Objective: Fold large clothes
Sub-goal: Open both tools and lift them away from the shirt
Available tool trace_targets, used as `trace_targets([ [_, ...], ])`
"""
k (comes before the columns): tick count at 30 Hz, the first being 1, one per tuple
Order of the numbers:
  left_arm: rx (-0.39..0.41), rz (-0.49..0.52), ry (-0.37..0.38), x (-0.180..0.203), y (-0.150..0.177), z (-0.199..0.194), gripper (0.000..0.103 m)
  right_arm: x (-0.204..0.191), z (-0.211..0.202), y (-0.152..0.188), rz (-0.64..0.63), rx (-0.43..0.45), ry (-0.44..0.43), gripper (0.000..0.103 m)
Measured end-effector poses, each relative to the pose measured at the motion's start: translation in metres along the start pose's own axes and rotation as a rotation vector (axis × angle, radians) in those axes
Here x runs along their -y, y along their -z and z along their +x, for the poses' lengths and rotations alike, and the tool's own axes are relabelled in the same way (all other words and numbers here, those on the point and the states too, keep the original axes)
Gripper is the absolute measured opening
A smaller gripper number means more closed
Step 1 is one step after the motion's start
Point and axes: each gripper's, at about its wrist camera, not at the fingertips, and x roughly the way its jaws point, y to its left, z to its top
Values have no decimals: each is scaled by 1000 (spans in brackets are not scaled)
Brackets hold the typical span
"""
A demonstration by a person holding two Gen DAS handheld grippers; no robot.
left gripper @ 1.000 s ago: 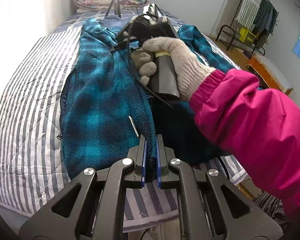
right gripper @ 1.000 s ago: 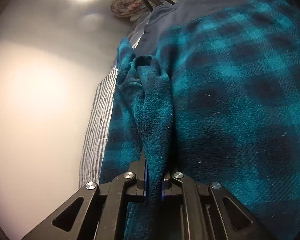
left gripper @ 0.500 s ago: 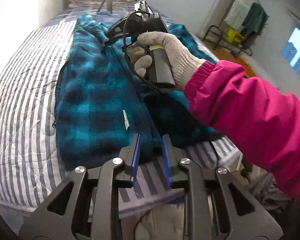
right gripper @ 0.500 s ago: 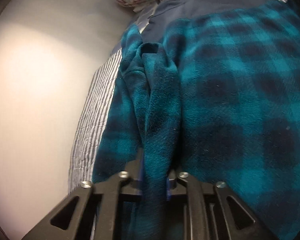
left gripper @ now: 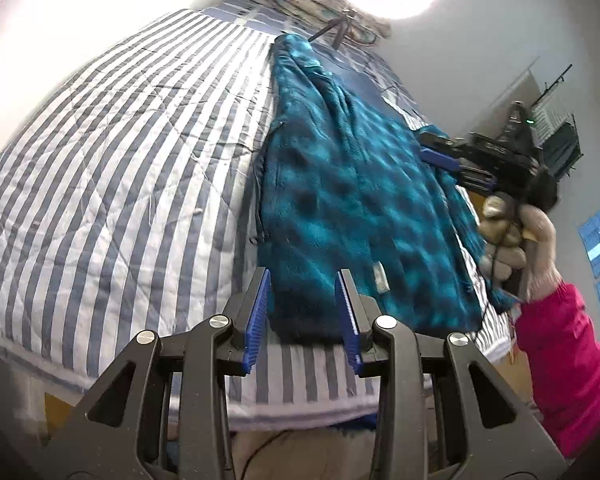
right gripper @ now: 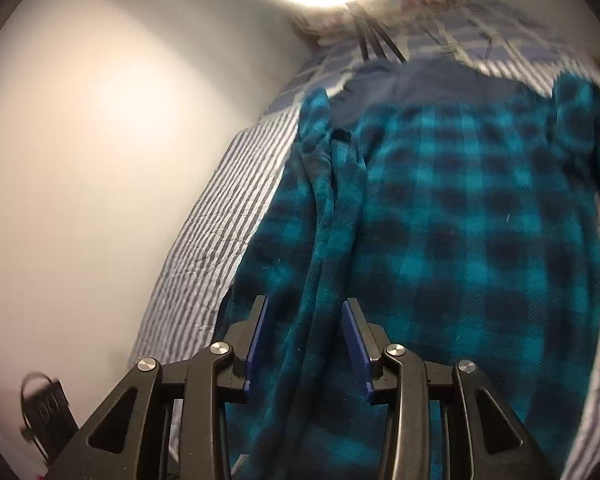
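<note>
A teal plaid fleece jacket (left gripper: 340,184) lies folded lengthwise on a striped bed (left gripper: 112,184); both the left gripper (left gripper: 305,312) and right gripper (right gripper: 305,344), jaws just opening, release it.

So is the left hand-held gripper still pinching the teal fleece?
Apart. The left wrist view shows the left hand-held gripper has just been opening; its blue pads stand clear of the teal fleece.

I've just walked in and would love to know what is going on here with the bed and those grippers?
A person is folding a teal plaid fleece on a striped bed with a gripper in each hand. Both the left gripper and the right gripper have just been opening; fleece shows between their jaws, but the pads are not pressing on it. The fleece lies partly folded lengthwise.
</note>
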Motion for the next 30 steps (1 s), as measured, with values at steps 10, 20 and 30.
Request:
trace_targets([
  [10,-135,65,-5,17,12,63,26,-35,55,34,-130,-105,-54,36],
  [20,-124,189,-95,33,29,61,26,-14,67,52,-89,-150,90,32],
  [30,141,242,6,72,-26,-75,26,-63,-90,49,-160,43,169,36],
])
